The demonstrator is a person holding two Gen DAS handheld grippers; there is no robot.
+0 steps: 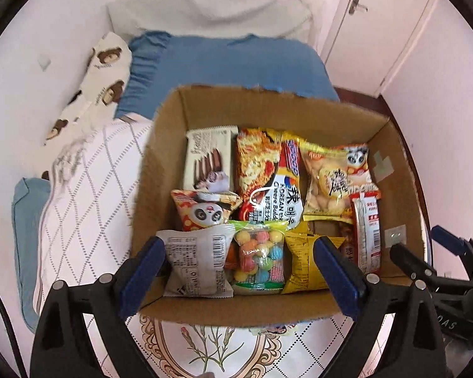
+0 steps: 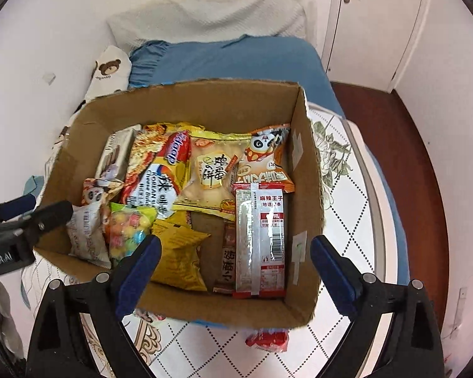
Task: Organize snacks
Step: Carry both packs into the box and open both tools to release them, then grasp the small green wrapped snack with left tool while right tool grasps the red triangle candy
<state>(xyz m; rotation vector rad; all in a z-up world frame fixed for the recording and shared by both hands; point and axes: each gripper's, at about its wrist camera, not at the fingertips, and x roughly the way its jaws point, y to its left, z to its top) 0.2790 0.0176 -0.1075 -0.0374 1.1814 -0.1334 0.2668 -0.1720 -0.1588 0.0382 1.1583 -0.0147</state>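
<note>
Left wrist: both tools [image 1: 239,267] [image 2: 233,266] gape empty above crinkly packets in corrugated box [image 1: 160,163].

Left gripper [image 1: 239,264] tilted steeply downward, jaws spread wide, nothing between the blue pads [image 1: 143,266]; right gripper [image 2: 236,264] likewise angled down, jaws wide apart, empty; the two grippers side by side, close.

A matt brown cardboard box [image 1: 160,163] with rough torn edges holds glossy plastic snack packets [image 1: 269,173] and a clear crinkled candy bag [image 1: 258,255], on a quilted cloth bedspread [image 1: 88,195].
</note>
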